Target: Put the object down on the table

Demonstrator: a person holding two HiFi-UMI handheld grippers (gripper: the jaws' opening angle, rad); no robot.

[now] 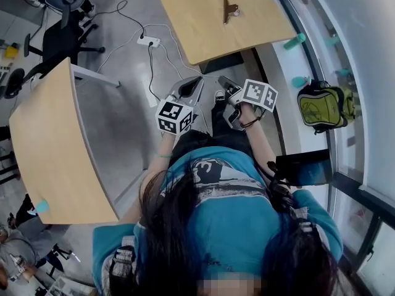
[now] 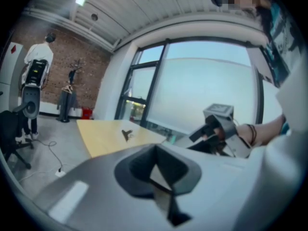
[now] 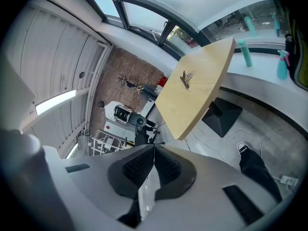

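Both tools are empty. The left hand-held gripper (image 2: pixel 155 147) has its dark pads clenched tip to tip with nothing between them. The right hand-held gripper (image 3: pixel 154 147) is clenched the same way, ribbed pads together on nothing. The head view shows both held close in front of the person's body, over the grey floor and short of the counter's near edge.

The task's thing, a small brown clip-like object (image 1: pixel 229 9), lies on the pale wooden square-topped counter (image 1: pixel 197 29). It sits toward the far side of the top and well apart from both tools. Judging by that, the putting-down looks done and nothing remains to release.

To finish well, hold both tools clear of the counter edge so that nothing jogs the top or slides the piece. If it needs straightening, the approach should come from above, with the jaws opened before they reach it.

The object itself is dark brown and narrow, with a slim stem and a wider forked or winged end. It lies flat on the wood. It is too small in every view to tell its material or exact kind.
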